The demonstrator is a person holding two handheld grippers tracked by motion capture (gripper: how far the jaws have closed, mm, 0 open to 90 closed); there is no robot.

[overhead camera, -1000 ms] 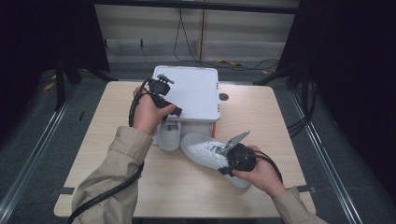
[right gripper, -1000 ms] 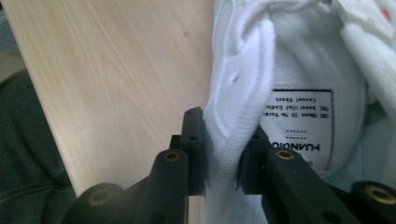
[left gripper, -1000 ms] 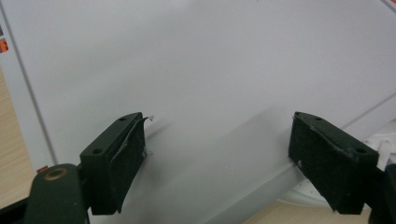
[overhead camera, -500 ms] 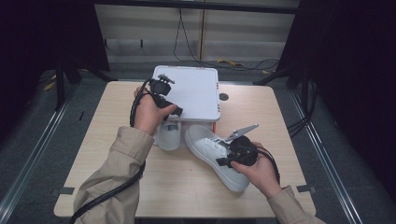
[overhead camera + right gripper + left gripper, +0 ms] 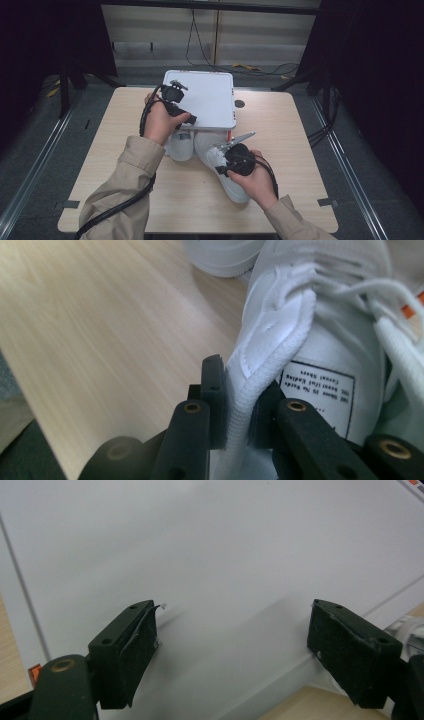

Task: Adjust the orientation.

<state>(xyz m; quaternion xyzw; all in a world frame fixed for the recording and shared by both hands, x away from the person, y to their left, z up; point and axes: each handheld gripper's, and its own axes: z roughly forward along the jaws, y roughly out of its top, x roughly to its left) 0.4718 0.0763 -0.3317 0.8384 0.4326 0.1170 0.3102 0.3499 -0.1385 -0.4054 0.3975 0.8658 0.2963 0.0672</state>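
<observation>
While my left gripper point(image 5: 186, 119), jaws spread wide, steadies the white shoebox lid point(image 5: 205, 97) at twelve o'clock, my right gripper point(image 5: 239, 412) pinches the collar of the white sneaker point(image 5: 220, 162) at five o'clock, ready to lift it boxward. The right gripper view shows the insole label point(image 5: 316, 386), which the high view hides; its mate point(image 5: 181, 145) sits just left.
</observation>
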